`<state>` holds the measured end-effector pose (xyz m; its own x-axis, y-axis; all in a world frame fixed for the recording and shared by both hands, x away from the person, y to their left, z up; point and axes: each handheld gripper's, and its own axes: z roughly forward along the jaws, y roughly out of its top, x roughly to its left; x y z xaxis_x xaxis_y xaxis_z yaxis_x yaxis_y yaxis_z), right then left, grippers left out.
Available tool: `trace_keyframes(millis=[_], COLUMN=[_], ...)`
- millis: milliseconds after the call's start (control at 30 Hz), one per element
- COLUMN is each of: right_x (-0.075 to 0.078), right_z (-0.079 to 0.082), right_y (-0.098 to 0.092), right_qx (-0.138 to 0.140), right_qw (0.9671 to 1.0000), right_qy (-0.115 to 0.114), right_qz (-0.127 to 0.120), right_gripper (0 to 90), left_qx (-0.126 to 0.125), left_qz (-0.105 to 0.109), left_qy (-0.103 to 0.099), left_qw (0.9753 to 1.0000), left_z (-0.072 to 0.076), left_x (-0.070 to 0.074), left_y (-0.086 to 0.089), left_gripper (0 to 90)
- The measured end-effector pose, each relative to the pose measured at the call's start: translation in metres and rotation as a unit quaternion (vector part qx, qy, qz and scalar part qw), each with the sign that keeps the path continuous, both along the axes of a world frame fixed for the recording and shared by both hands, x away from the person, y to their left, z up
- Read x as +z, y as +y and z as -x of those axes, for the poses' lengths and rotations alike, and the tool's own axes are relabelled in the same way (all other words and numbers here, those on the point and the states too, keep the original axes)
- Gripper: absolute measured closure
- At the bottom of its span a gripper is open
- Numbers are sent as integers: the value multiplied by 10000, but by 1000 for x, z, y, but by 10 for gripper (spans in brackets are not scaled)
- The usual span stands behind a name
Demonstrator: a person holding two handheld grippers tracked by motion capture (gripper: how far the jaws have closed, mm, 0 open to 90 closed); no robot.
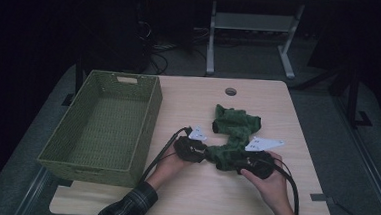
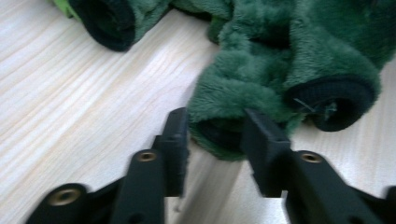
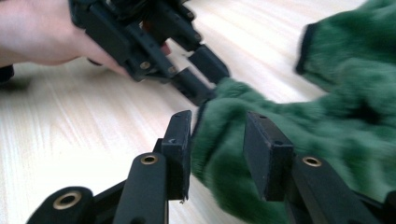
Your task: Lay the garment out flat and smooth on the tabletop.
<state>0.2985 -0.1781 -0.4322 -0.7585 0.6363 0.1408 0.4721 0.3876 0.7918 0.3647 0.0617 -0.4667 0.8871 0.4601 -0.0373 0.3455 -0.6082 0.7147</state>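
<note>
We count one green fleece garment (image 1: 234, 133), one woven green basket (image 1: 102, 124), two grippers and two hands on the one wooden table (image 1: 278, 108). The garment lies crumpled right of the table's middle, to the right of the basket and apart from it. Its long axis runs from the far bundle, below the round cable hole (image 1: 230, 91), toward the near edge and slightly left, ending in a strip between the two grippers. In the left gripper view we see two dark ribbed cuffs (image 2: 338, 100): one opens toward the camera at the right, another (image 2: 109, 25) lies at the far left.

The left gripper (image 1: 192, 148) sits at the near left end of the garment, held by the left hand (image 1: 167, 166). In its own view the jaws stand spread on either side of a dark-edged fold of fleece (image 2: 219, 126); the right jaw touches the fabric, the left jaw stands just beside it, and we cannot tell whether they press it.

The right gripper (image 1: 252, 164), in the right hand (image 1: 274, 183), lies at the near right end. In its view the jaws are spread with green pile (image 3: 219, 154) between them, not clamped. Farther off in that view the left gripper's tips (image 3: 201, 77) touch the edge of the fleece.

The basket stands along the left side, its long axis running near to far.
</note>
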Motion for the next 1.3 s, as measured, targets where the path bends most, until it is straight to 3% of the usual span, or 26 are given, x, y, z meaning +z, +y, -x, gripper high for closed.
trace_keyframes(millis=[133, 333, 567, 667, 933, 1067, 1133, 1167, 1200, 1233, 1300], right_x=[-11, -27, -33, -32, -14, -8, -7, -6, -5, -5, -5], right_z=[-3, -12, -17, -17, -13, -10, -9, -9, -9, -9, -9], right_y=[16, 23, 25, 23, 1, -15, -24, -26, -30, -32, -33], right_qx=[150, 43, 17, -3, -181, -300, -373, -395, -425, -431, -440], right_qw=[9997, 9989, 9984, 9986, 9998, 9995, 9992, 9990, 9989, 9988, 9987], right_qy=[87, 170, 227, 240, 4, -69, -61, -80, -91, -123, -122], right_qz=[174, 440, 517, 478, 107, -48, -148, -181, -197, -213, -220], right_gripper=[627, 671, 847, 862, 864, 864, 864, 864, 864, 864, 864], left_qx=[-83, -166, -175, -206, -201, -169, -113, -140, -106, -84, -74], left_qz=[2, -45, -100, -162, -172, -57, -18, -7, 20, -11, 107], left_qy=[31, 16, 23, 21, 72, 79, 13, -132, -218, -289, -305], left_qw=[10000, 9999, 9998, 9997, 9996, 9998, 9999, 9998, 9997, 9995, 9994], left_z=[0, 2, 3, 2, 2, 4, 6, 7, 7, 7, 6], left_x=[-1, -1, -1, -1, 2, 7, 10, 12, 15, 17, 19], left_y=[-1, -3, -4, -3, -2, -3, -3, -2, -3, -3, -4], left_gripper=[730, 814, 890, 898, 900, 900, 900, 899, 885, 796, 733])
